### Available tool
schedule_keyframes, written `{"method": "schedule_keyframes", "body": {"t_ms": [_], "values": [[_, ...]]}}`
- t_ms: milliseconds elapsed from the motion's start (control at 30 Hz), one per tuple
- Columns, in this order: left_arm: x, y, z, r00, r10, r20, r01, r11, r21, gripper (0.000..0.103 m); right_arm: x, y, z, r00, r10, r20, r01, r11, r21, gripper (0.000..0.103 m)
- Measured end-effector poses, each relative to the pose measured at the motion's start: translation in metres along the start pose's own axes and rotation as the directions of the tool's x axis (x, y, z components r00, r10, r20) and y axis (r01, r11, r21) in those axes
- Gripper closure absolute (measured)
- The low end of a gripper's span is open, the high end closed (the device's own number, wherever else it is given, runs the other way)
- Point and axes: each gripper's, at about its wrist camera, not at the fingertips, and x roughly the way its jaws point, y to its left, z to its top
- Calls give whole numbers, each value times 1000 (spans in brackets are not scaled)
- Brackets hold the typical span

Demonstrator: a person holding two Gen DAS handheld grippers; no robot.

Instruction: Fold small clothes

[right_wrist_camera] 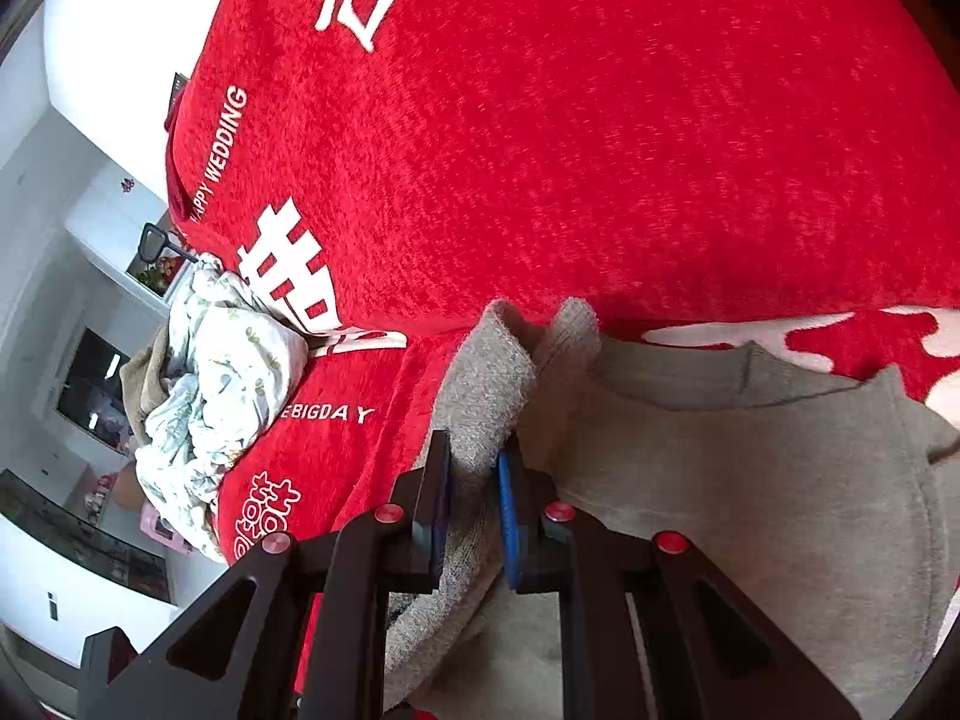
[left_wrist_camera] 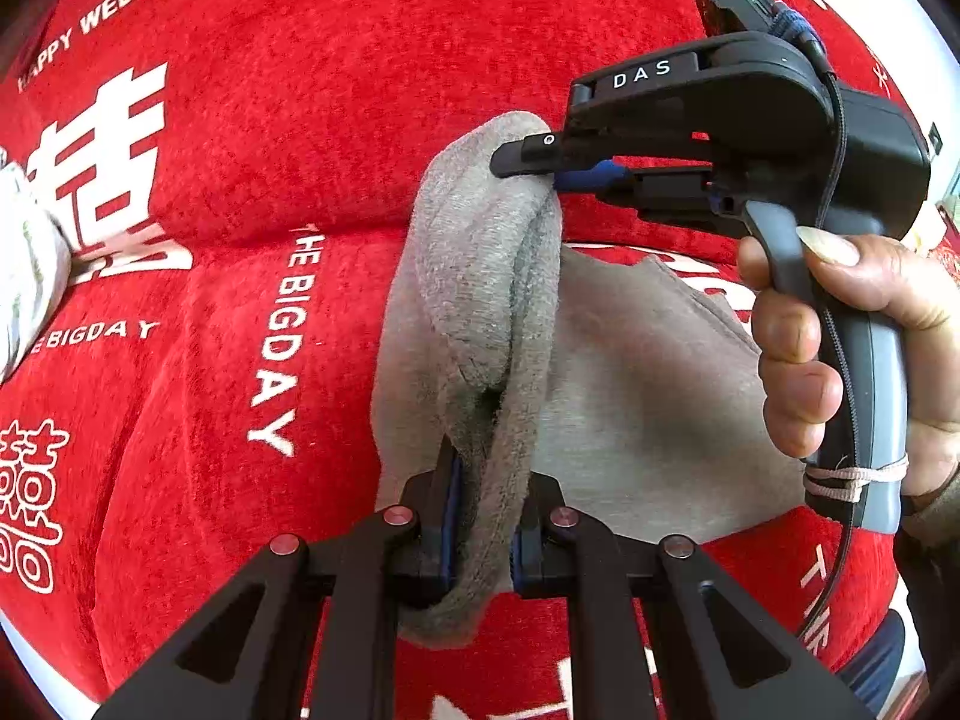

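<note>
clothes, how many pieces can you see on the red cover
2, maybe more hidden. The grey garment lies at the right, its edge pinched by both the left hand-held gripper and right hand-held gripper. A white floral bundle sits at the red cover's left edge.

The left gripper (left_wrist_camera: 483,531) has black angular linkage arms, pinkish-red round pivot caps and blue-lined fingers. The right gripper (left_wrist_camera: 543,171) is black and grey, marked "DAS", with a small green light, a black cable and pale string wound round its handle. The right hand (left_wrist_camera: 840,330) shows bare skin, a long thumbnail and, perhaps, a dark cuff.
</note>
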Motion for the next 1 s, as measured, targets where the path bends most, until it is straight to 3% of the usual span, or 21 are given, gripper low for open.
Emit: {"method": "schedule_keyframes", "body": {"t_ms": [533,1000], "values": [[13,-67,0,999,1,-34,3,993,122,89,-46,-48,-2,999,44,28,-44,999,15,87],[35,-147,5,996,9,-85,11,972,236,89,-89,-113,-7,998,45,48,-47,998,43,87]]}}
